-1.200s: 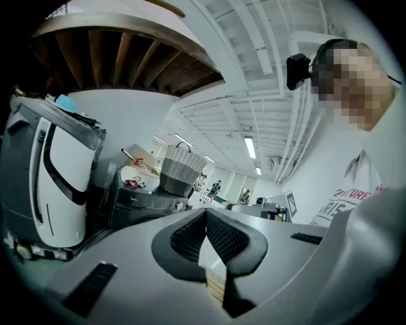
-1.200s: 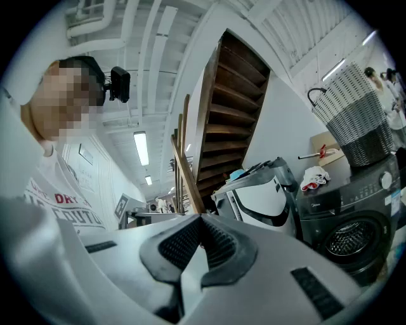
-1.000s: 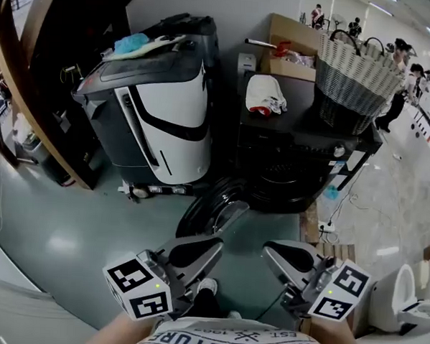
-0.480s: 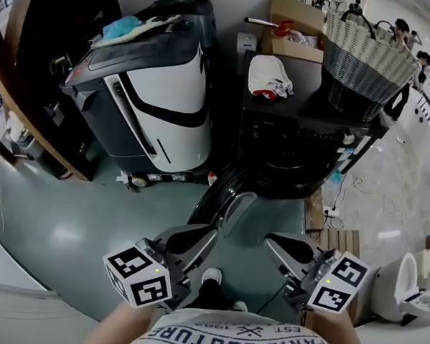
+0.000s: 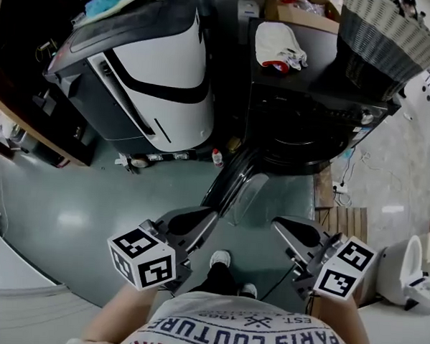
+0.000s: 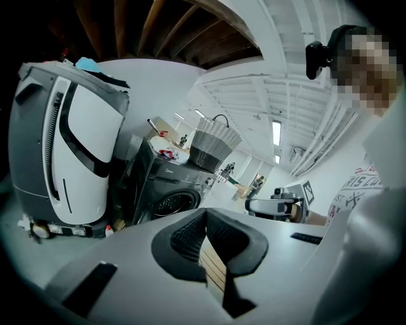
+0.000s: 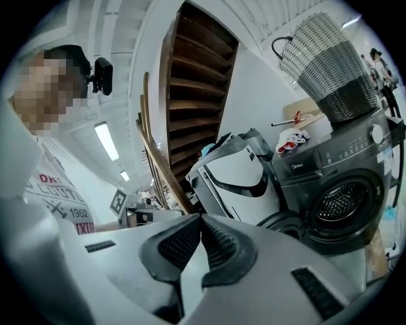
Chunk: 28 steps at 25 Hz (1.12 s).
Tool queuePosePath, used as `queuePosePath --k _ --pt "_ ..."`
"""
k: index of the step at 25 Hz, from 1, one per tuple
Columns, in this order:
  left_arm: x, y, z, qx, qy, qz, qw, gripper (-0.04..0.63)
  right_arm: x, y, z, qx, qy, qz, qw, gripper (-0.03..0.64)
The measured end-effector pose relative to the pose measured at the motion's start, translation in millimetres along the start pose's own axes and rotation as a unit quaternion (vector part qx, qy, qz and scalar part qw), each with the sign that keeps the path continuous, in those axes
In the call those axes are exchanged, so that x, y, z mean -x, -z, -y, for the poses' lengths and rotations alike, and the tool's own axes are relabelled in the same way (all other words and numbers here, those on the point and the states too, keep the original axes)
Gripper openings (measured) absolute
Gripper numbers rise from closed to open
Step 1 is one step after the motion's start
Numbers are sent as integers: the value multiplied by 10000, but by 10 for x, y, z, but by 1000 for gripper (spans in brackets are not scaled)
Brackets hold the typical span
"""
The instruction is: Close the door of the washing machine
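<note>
The black front-loading washing machine [image 5: 304,108] stands ahead of me, with its drum opening facing me. Its round door [image 5: 233,177] hangs open, swung out toward me over the green floor. My left gripper [image 5: 208,218] is shut and empty, just short of the door's near edge. Level with it to the right, my right gripper [image 5: 278,227] is also shut and empty. The left gripper view has the washing machine [image 6: 166,190] beyond the closed jaws of the left gripper [image 6: 204,213]. The right gripper view shows the drum [image 7: 342,202] and the door [image 7: 280,222] past the right gripper [image 7: 201,219].
A large white and grey machine [image 5: 148,71] stands left of the washer. On the washer's top are a wicker basket [image 5: 387,40] and a white cloth [image 5: 279,47]. A small bottle [image 5: 217,158] lies by the door hinge. A wooden pallet [image 5: 342,223] sits to the right.
The head view has moved closer to the washer, so the open door sits nearer the grippers. Both grippers stay shut, holding nothing.
</note>
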State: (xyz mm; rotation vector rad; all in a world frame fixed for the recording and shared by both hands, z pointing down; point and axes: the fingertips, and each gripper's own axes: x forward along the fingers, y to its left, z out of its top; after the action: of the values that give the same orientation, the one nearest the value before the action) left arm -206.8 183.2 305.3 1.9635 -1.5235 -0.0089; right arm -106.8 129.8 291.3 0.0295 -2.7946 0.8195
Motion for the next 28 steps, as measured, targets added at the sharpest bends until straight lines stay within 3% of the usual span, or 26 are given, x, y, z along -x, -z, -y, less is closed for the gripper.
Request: queuePosePath --k 13,21,28 --pt "-477 530 -1121 -180 -353 -1030 9939 25 -384 192 615 -515 652 -274 9962 23" --pt "-745 985 -1613 -510 -464 -1708 9829 25 -525 268 706 -637 907 -352 9932 23" --pt "-905 1286 -1946 -583 -546 -2132 9737 25 -517 296 831 -736 1182 -338 9897 23"
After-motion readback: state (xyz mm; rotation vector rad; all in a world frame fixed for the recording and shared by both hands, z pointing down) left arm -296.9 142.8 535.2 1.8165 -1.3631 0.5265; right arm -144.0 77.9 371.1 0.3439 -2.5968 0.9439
